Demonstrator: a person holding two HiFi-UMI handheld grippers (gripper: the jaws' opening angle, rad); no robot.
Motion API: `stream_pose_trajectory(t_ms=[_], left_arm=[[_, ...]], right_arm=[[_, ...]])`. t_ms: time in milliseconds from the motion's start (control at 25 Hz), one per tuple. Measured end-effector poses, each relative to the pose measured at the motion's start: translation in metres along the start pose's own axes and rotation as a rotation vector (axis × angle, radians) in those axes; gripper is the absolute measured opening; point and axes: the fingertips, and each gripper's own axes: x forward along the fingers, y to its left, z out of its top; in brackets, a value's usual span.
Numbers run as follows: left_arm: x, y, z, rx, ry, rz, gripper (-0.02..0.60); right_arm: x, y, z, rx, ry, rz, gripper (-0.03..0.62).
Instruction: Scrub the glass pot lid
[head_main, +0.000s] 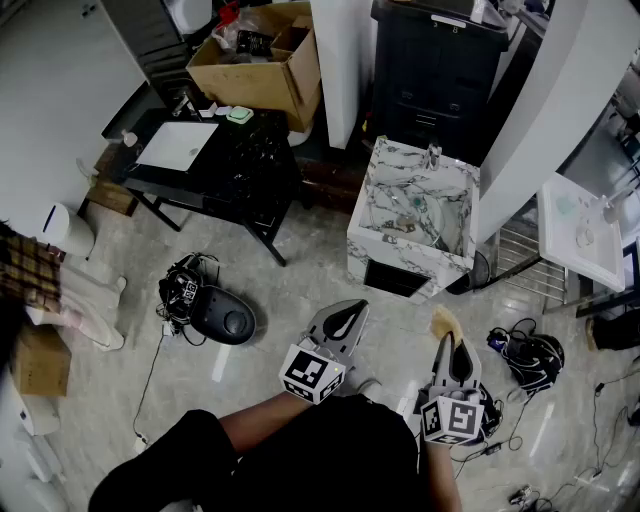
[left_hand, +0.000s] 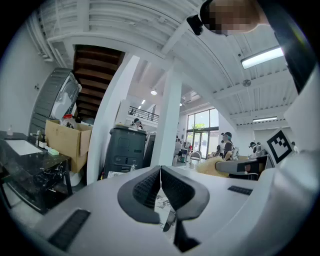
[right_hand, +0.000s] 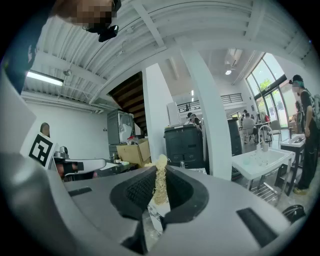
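Note:
In the head view my left gripper (head_main: 351, 311) hangs over the floor in front of me, shut and empty. In the left gripper view (left_hand: 160, 171) its jaws are pressed together. My right gripper (head_main: 448, 341) is beside it, shut on a tan fibrous scrubber (head_main: 443, 322) that sticks out past the tips. In the right gripper view (right_hand: 161, 173) the scrubber (right_hand: 160, 186) is pinched between the ribbed pads. A marble sink (head_main: 372, 228) with a faucet stands ahead; a roundish clear thing (head_main: 405, 212) lies in its basin. I cannot tell whether it is the glass lid.
A black table (head_main: 262, 165) with a white basin stands at the back left, with a cardboard box (head_main: 255, 62) behind it. A black cabinet (head_main: 436, 72) and white pillars flank the marble sink. Another white sink (head_main: 578, 238) stands at the right. A black device (head_main: 224, 316) and cables (head_main: 530, 356) lie on the floor.

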Motion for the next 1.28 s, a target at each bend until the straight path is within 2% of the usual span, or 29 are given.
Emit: stream_pose_trajectory(t_ms=[240,440,640,760,1120,1280], left_arm=[[0.008,-0.017,0.002,0.009,-0.012,0.026,0.018],[0.000,-0.026,-0.005,0.020,-0.014,0.050,0.018],[0.009,-0.038,-0.013,0.028,-0.011,0.090,0.018],[0.014,-0.042,-0.020,0.027,0.014,0.089,0.018],[0.066,-0.020,-0.030,0.012,0.022,0.078,0.018],[0.091,0.006,-0.027,-0.024,0.014,0.079,0.018]], right_arm=[[-0.010,-0.015,0.009,0.011,-0.046,0.042,0.063],[-0.032,-0.021,0.009,-0.063,-0.096,0.070,0.063],[-0.033,-0.042,-0.002,-0.036,-0.089,0.100,0.063],[-0.030,-0.051,-0.011,-0.026,-0.062,0.098,0.063],[0.014,-0.075,-0.028,0.000,-0.008,0.103,0.063],[0.048,-0.077,-0.028,0.006,0.007,0.094,0.063]])
